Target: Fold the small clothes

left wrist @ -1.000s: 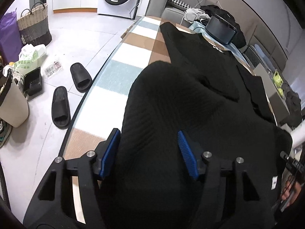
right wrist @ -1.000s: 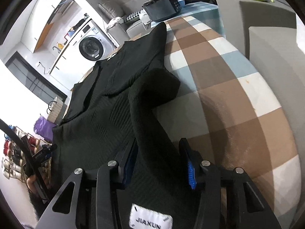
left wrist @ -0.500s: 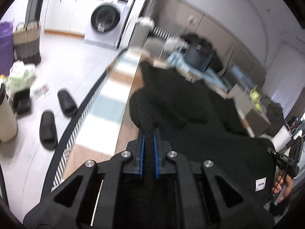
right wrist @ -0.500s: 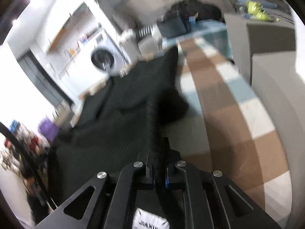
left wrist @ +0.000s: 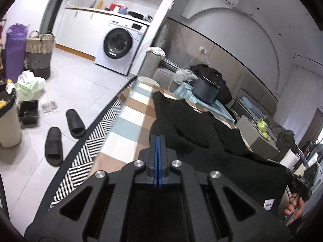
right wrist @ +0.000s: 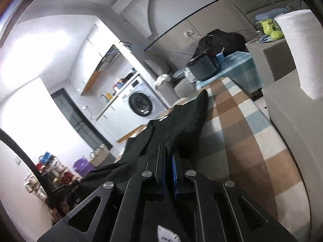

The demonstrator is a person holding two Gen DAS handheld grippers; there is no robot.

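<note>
A black knit garment (left wrist: 201,133) lies spread along a table with a brown, blue and white checked cloth (left wrist: 129,129). My left gripper (left wrist: 158,138) is shut on a raised fold of its near edge, and the fabric bulges just past the blue pads. In the right wrist view the same garment (right wrist: 181,117) runs away over the checked cloth (right wrist: 242,141), with my right gripper (right wrist: 169,151) shut on a pinch of it. A white label (left wrist: 268,204) shows near the right hand (left wrist: 294,205). Both held edges hang lifted off the table.
Two black slippers (left wrist: 73,123) lie on the floor left of the table, beside a striped rug (left wrist: 90,147). A washing machine (left wrist: 119,44) and a basket (left wrist: 38,52) stand farther back. A dark box (left wrist: 206,88) sits beyond the table's far end. A white paper roll (right wrist: 298,50) stands at right.
Both grippers closed from open onto the garment's near edge. Both then rose and tipped upward, so more of the room and less of the table shows.
</note>
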